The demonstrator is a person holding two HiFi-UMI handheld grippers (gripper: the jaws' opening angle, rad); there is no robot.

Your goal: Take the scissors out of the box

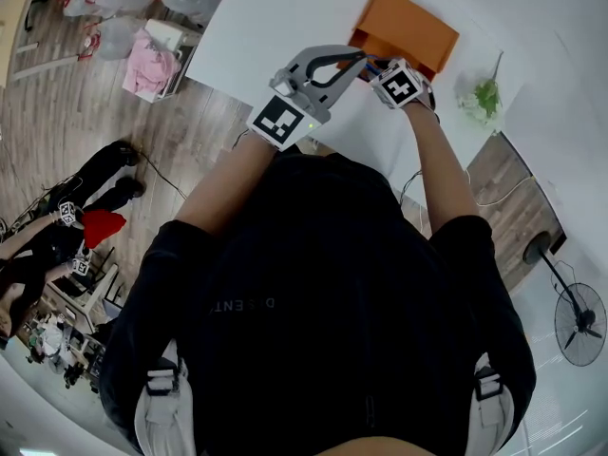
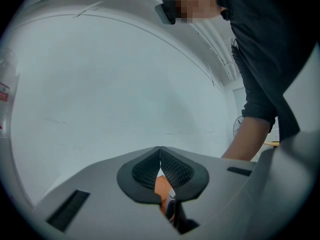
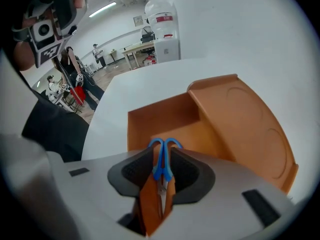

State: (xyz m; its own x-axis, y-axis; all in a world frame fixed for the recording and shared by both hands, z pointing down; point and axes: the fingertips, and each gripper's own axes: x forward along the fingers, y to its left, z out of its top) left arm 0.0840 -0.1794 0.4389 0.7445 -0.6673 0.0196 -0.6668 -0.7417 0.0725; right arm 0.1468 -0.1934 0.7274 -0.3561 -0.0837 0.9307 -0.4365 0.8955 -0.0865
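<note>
Scissors (image 3: 161, 160), blue handles, lie inside the orange box (image 3: 165, 115); of the blades only a silver glimpse shows low down. Right gripper (image 3: 161, 156) points steeply down over them, jaws spread, handles in the gap between the pads; whether a pad touches is hard to judge. Left gripper (image 2: 160, 159): jaws pressed together on an orange sliver, box-coloured; which edge, not visible. Box sits on the white table (image 1: 275, 12). From overhead the grippers hide the scissors.
</note>
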